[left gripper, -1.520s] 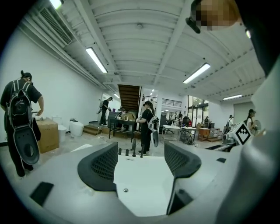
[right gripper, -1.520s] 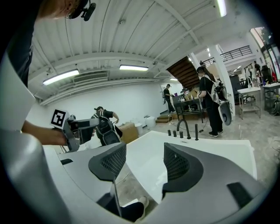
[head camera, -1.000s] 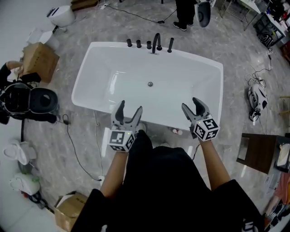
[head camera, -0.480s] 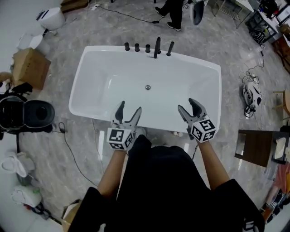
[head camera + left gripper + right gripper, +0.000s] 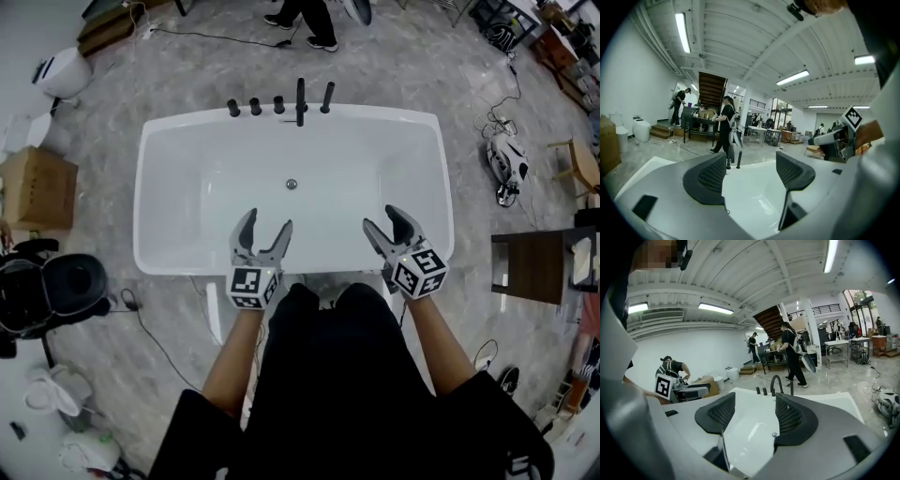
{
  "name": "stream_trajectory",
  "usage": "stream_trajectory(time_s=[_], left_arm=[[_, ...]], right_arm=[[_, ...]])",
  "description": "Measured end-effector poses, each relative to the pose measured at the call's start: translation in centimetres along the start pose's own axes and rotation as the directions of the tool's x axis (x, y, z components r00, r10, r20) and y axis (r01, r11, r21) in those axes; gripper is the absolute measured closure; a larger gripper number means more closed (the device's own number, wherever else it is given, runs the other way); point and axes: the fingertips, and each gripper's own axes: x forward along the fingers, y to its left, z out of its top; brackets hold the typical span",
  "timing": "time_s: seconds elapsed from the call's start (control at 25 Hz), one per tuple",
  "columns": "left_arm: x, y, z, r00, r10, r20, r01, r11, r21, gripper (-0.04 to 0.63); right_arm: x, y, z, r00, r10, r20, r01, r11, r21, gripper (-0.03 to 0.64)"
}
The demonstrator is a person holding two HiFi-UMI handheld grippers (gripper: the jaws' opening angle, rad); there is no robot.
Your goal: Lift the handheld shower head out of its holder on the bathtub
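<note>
- Grey marbled floor (image 5: 112,122) all round, with a white bathtub (image 5: 150,187) in the middle of the head view, long side across the frame.
- Black fittings stand in a row on the tub's far rim: three short knobs (image 5: 255,106), then a tall spout (image 5: 300,98).
- The handheld shower head (image 5: 327,97) is the last piece at the right end of that row. It stands upright on the rim, just beside the spout. I cannot make out the holder itself at this size.
- A round drain (image 5: 292,185) sits in the tub floor, roughly below the spout.
- The left gripper (image 5: 267,223) hangs over the near rim, left of centre. In its own view the jaws stand wide apart, and I see only white tub between them. Two of the black uprights show past the left jaw, far off.
- The right gripper (image 5: 384,219) hangs over the near rim, right of centre. Its jaws are also spread wide with nothing in them. Through the gap, its own view shows the tub basin, with the spout (image 5: 776,383) and shower head (image 5: 791,388) on the far rim.
- Both claws are well apart from the shower head, with the whole width of the tub between.
- A cardboard box (image 5: 36,187) stands on the floor at the left, a white toilet (image 5: 61,70) at the upper left and a dark side table (image 5: 530,267) at the right.
- One person (image 5: 302,14) stands beyond the tub. Only the legs and shoes show from above.
</note>
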Motion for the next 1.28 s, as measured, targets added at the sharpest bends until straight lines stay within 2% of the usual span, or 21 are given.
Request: stream_trajectory(time_s=[0.28,0.36,0.52,0.72,0.92,1.28], left_arm=[[8.0,-1.8,-1.6,0.991,-0.112,-0.074,0.115,0.993,0.035,0.287],[11.0,-2.2,-1.7,0.987,-0.13,-0.093,0.133,0.991,0.026,0.287],[16.5,-3.5,-2.2,0.985,-0.129,-0.112,0.127,0.992,-0.024,0.287],[23.2,-5.0,-3.2,0.981,-0.132,-0.143,0.133,0.991,-0.001,0.287],[29.4,-5.1,-3.5,0.988,-0.097,-0.119,0.097,0.995,-0.003,0.287],[37.7,-3.0,-6.0,0.992,-0.063,-0.112,0.064,0.998,0.01,0.287]], right_arm=[[0.4,-2.3,-0.1,0.999,-0.044,-0.001,0.044,0.998,0.045,0.382],[0.8,-3.6,0.1,0.998,-0.06,0.001,0.06,0.996,0.06,0.382],[1.0,-6.8,-0.2,0.998,-0.068,0.0,0.068,0.994,0.083,0.382],[2.0,-11.0,-0.8,0.998,-0.063,0.001,0.063,0.993,0.102,0.382],[3.8,-14.2,-1.9,0.999,-0.033,-0.016,0.035,0.991,0.127,0.382],[8.9,-17.7,-2.7,1.0,0.003,-0.015,-0.001,0.991,0.135,0.382]])
